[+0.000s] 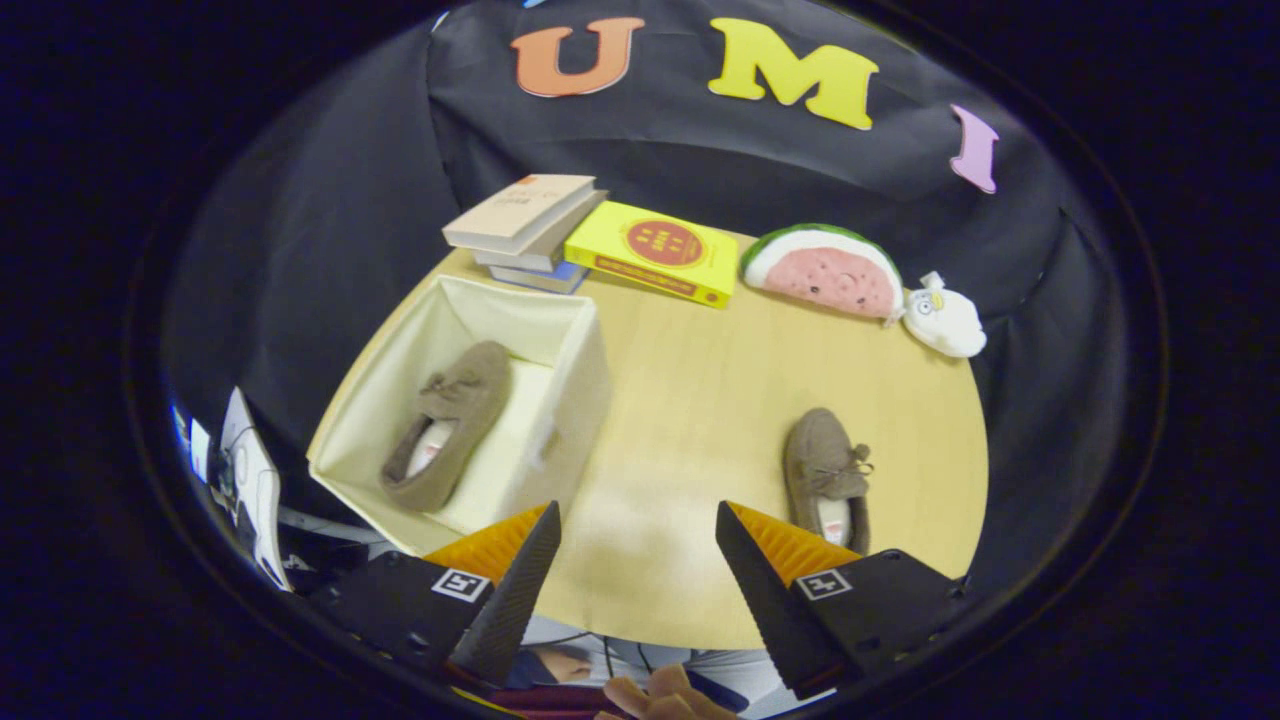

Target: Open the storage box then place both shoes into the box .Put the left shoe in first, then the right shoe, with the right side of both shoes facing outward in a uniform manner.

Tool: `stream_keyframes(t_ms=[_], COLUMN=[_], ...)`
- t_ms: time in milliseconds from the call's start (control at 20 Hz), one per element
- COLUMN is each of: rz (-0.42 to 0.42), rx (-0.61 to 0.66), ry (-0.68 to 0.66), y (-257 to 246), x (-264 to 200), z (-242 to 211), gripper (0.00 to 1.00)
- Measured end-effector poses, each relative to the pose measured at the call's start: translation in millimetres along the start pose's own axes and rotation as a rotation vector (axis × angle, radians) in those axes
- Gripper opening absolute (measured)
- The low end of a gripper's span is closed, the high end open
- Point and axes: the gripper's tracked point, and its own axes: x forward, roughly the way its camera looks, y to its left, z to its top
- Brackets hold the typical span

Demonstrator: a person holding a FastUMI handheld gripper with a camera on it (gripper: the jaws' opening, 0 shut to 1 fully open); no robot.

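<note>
Storage box (pixel 575 375): a cream fabric box, open at the top, standing on the left part of the tabletop (pixel 690 400), ahead of the jaws and off to their left; its near corner sits just beyond the left finger.
Shoe in the box (pixel 447 425): a brown slipper with a small bow lies on the box floor, toe pointing away from the jaws, heel nearest them.
Shoe on the tabletop (pixel 822 462): the matching brown slipper lies well apart from the box, just beyond the right finger, toe pointing away; its heel end is partly covered by that finger.
Gripper (pixel 636 535): the jaws are released, spread wide with bare tabletop between them, holding nothing and touching neither shoe.
Hand (pixel 665 698): fingertips show below the gripper, near the tabletop's front edge.
Books (pixel 527 222): a short stack at the far edge, behind the box.
Yellow box (pixel 655 250): flat, just right of the books, touching or nearly so — hard to tell.
Watermelon plush (pixel 825 270): at the far edge, right of the yellow box.
White plush (pixel 945 318): just beside the watermelon slice.
</note>
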Motion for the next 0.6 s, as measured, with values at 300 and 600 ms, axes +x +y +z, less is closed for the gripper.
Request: stream_keyframes(t_ms=[300,600], rz=[-0.178,-0.244], rx=[0.047,0.062], ry=[0.126,0.242], y=[-123.8,-196.2], x=[38.0,80.2], z=[-36.8,-62.4], gripper=[0.96,0.96])
